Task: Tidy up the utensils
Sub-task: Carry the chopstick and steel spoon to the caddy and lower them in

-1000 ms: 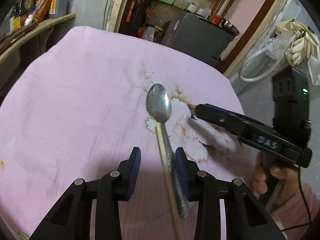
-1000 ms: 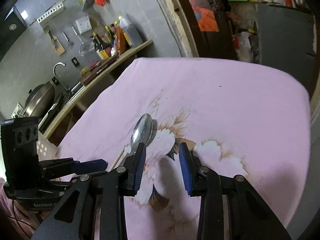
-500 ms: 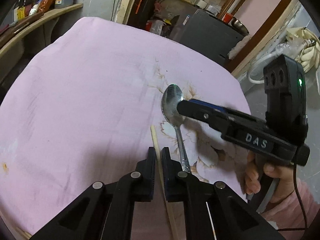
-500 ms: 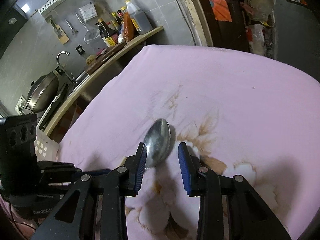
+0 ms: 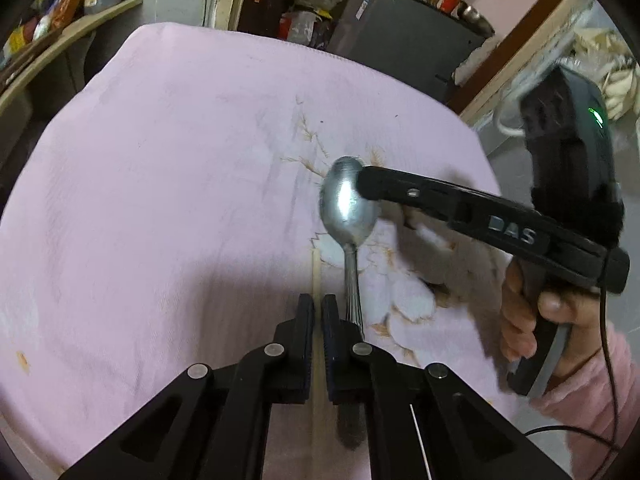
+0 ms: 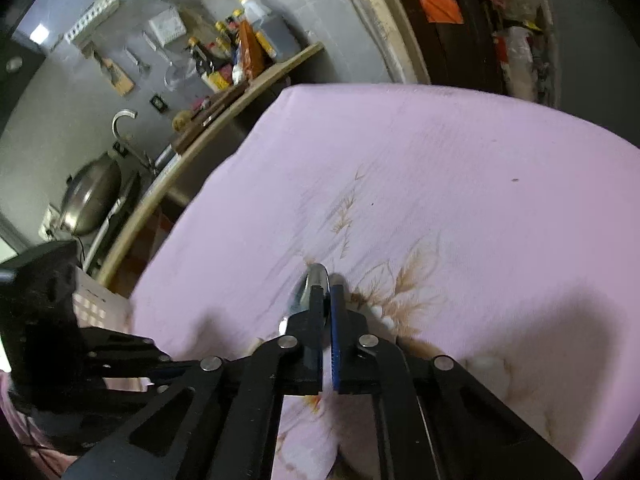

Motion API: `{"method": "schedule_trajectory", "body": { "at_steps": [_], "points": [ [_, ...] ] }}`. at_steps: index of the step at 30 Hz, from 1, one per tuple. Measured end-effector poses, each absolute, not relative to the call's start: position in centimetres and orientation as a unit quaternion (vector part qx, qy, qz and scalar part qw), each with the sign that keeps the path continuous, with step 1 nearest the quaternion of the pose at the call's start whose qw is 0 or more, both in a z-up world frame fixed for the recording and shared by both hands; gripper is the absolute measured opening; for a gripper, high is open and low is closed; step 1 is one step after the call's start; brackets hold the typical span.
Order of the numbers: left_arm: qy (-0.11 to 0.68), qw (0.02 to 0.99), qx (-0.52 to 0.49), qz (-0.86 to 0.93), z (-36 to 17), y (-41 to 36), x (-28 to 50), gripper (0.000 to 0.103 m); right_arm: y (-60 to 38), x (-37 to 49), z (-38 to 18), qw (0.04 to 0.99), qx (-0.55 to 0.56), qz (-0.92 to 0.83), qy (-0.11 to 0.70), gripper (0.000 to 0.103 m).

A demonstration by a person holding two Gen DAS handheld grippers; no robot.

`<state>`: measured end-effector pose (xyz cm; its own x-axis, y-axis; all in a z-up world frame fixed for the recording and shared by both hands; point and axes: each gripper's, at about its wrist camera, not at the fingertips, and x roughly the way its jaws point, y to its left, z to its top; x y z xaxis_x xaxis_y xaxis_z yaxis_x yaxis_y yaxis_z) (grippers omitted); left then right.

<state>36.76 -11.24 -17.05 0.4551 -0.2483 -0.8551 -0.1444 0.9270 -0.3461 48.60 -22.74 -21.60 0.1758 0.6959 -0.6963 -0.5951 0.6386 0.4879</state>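
Note:
A steel spoon (image 5: 347,210) lies on the pink flowered tablecloth (image 5: 160,160), bowl away from me, handle running back beside my left fingers. A thin wooden chopstick (image 5: 316,268) lies just left of the handle, and my left gripper (image 5: 318,308) is shut on it. My right gripper (image 5: 362,184) comes in from the right onto the bowl's far edge. In the right wrist view the right gripper (image 6: 326,296) has its jaws closing tight on the spoon (image 6: 316,276), whose bowl tip pokes out past the pads.
A hand (image 5: 532,320) in a pink sleeve holds the right gripper's handle. A counter with bottles (image 6: 240,60) and a wok (image 6: 92,196) runs along the table's left side. A dark cabinet (image 5: 400,40) stands beyond the far edge.
My left jaws went from wide to shut on the chopstick. My right gripper slid over the spoon's bowl and its jaws closed on it.

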Motion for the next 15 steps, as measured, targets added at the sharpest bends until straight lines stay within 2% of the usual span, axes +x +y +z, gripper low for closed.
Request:
{"method": "schedule_trajectory", "body": {
  "at_steps": [6, 15],
  "points": [
    [0.435, 0.878, -0.194, -0.055, -12.4, -10.8, 32.8, 0.005, -26.3, 44.5, -16.7, 0.812, 0.059, 0.391, 0.430, 0.001],
    [0.351, 0.913, -0.195, -0.075, -4.9, -10.4, 28.3, 0.005, -30.3, 35.8, -8.0, 0.896, 0.040, 0.300, 0.325, 0.002]
  ]
}}
